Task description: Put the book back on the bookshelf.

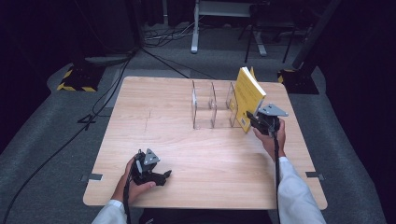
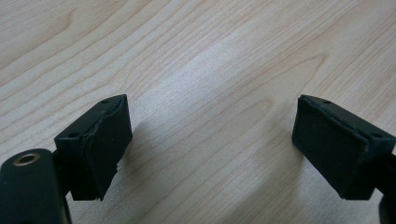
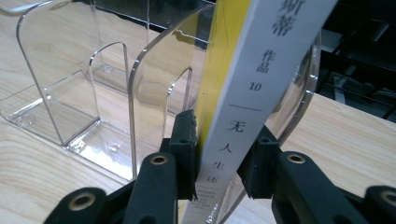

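Gripping the yellow book [image 1: 249, 95] at its spine, my right gripper [image 1: 254, 122] had both pads clenched on the covers, low on the volume. (operator)

Where did the book stand relative to the clear rack [image 1: 204, 109]? (second desk)

It stood at the rack's right-hand end compartment, tilted, with its top well above the dividers. From the right gripper view I could not tell whether its lower edge had reached the rack floor. (operator)

What did you judge the step required? (second desk)

1. Bring the book upright, so that the covers run parallel to the dividers.
2. Lower it straight down. The walls are thin and clear, and a skewed entry would probably push the unfixed rack across the surface [image 1: 163, 121].
3. Release only once the book is seated. (operator)

And the left gripper [image 1: 164, 176]? (second desk)

It was released, jaws wide apart with nothing between them, resting near the front edge of the surface, well apart from the rack. I judged it free to steady the rack if needed. (operator)

Surroundings? (second desk)

The light wood surface stood on grey carpet. Black cables [image 1: 107, 98] ran across the floor, and a yellow-and-black striped base [image 1: 74, 80] sat beyond the far left corner. The room behind was dark. (operator)
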Available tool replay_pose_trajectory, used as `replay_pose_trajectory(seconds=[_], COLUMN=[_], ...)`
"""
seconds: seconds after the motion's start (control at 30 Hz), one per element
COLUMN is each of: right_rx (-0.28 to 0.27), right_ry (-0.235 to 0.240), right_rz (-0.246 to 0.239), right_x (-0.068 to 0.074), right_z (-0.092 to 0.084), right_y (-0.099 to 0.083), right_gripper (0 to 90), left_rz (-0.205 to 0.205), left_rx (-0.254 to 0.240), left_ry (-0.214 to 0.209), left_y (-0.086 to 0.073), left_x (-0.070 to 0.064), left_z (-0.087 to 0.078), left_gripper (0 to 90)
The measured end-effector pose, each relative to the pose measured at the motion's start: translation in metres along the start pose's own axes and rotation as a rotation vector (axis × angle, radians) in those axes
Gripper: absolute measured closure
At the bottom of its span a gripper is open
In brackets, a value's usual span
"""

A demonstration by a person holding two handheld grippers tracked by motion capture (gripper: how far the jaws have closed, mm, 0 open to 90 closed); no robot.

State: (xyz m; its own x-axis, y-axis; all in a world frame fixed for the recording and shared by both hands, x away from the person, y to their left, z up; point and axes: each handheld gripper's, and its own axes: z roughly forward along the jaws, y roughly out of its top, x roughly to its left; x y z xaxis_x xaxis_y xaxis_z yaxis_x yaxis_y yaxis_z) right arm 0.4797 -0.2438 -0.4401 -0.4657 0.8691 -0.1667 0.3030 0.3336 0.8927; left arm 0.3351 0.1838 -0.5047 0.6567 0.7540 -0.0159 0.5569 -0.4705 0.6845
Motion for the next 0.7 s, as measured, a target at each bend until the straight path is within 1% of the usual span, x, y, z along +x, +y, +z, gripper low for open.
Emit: replay_pose_trajectory(seconds=[0.13, 0.33, 0.4, 0.5, 0.7], right_rx=[0.012, 0.021, 0.025, 0.024, 0.028], right_ry=[0.021, 0.042, 0.055, 0.06, 0.078], right_rz=[-0.009, -0.043, -0.039, -0.042, -0.048], right_x=[-0.002, -0.006, -0.008, -0.011, -0.014], right_z=[-0.003, -0.012, -0.015, -0.02, -0.024], right_y=[0.001, 0.006, 0.008, 0.01, 0.011], right_gripper=[67.3, 66.7, 67.4, 67.8, 68.7], left_rz=[0.0, 0.0, 0.001, 0.001, 0.0], left_rx=[0.0, 0.0, 0.0, -0.001, 0.0], left_ry=[0.0, 0.0, -0.001, 0.0, 0.0], left_y=[0.0, 0.0, 0.0, 0.0, 0.0], left_x=[0.0, 0.0, 0.0, 0.0, 0.0], left_z=[0.0, 0.0, 0.0, 0.0, 0.0], left_gripper=[12.7, 12.7, 12.7, 12.8, 12.7])
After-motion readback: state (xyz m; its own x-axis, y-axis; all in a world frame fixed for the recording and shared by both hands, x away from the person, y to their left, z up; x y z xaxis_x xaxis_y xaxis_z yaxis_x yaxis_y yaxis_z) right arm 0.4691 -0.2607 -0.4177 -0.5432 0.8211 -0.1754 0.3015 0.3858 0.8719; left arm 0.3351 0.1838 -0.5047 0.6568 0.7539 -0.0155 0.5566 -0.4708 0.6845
